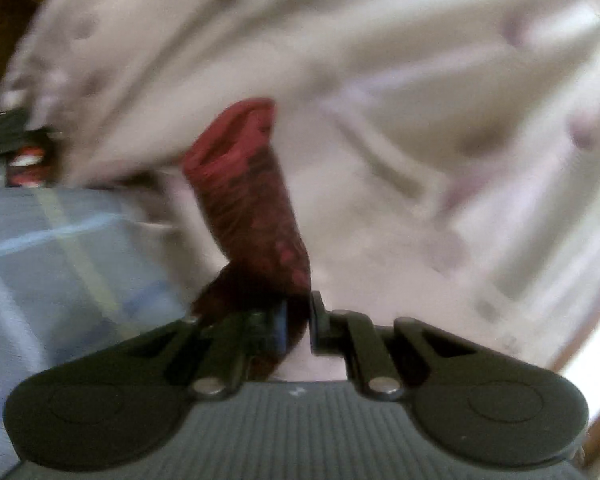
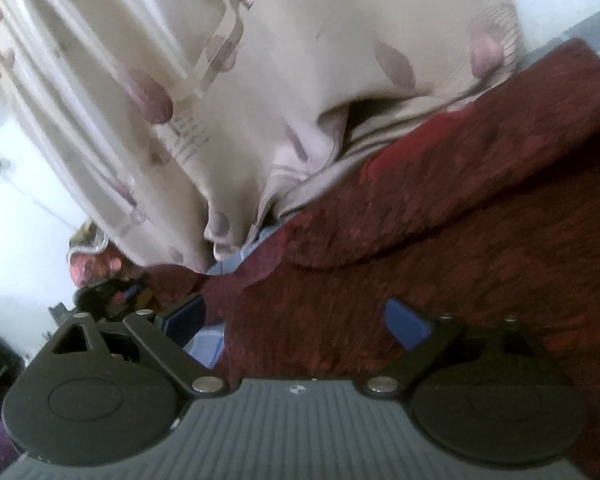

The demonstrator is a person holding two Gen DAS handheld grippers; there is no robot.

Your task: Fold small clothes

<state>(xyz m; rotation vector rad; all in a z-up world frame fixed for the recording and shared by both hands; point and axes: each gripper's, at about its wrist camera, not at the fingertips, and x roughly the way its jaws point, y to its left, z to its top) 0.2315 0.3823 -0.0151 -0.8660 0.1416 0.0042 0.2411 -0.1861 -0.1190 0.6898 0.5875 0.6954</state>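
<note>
Beige curtain (image 2: 300, 80) with mauve leaf print and lettering filling the far part of both views, sharp in the right wrist view, smeared by blur in the left. Dark red garment (image 2: 440, 248) spread wide on the blue checked bed cover (image 1: 60, 248) in the right view, reaching between the right tongs (image 2: 296, 320), released, jaws well apart, blue pads clear of the cloth. Left tongs (image 1: 298, 320) clenched on a bunched edge of the same red garment (image 1: 248, 200), rising as a roll beyond the jaws. Clutter at far left too blurred to name.
</note>
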